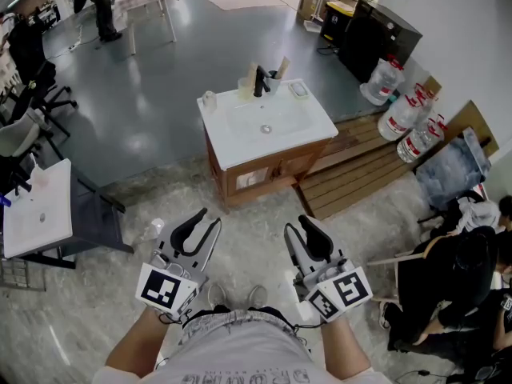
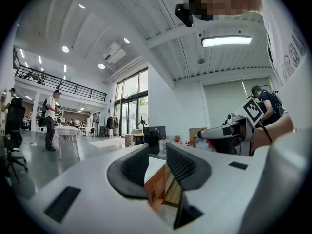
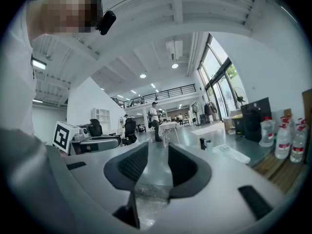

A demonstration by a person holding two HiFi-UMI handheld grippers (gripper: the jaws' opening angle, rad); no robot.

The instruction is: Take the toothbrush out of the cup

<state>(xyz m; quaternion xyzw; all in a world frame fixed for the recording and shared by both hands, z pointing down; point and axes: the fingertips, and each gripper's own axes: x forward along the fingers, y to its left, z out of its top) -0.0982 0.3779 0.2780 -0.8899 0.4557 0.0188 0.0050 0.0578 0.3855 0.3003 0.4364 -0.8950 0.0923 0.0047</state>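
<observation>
Standing well back from the white-topped desk (image 1: 240, 138), the person holds both sets of tongs low by the waist, no contact w/ anything yet. Both the left tongs (image 1: 207, 220) and the right tongs (image 1: 298, 224) show a narrow gap btwn the pads w/ nothing in it; each gripper view confirms this, only background seen thru the gap. The cup (image 1: 274, 76) sits at the desk's back edge, just right of the black faucet (image 1: 260, 81), well apart from both tongs. The toothbrush (image 1: 282, 66) is prob. the tan stick rising from that cup, but it's too small to be sure. Risks, my read: the cup looks light and unheld, so a pull off the handle's line could drag or tip it, esp. if neither set steadies it. A narrow gap may nudge the handle instead of straddling it, and the faucet close by could catch an approach from the left. Long axis runs near upright, leaning toward upper right in head view, free end up, other end down in the cup.
</observation>
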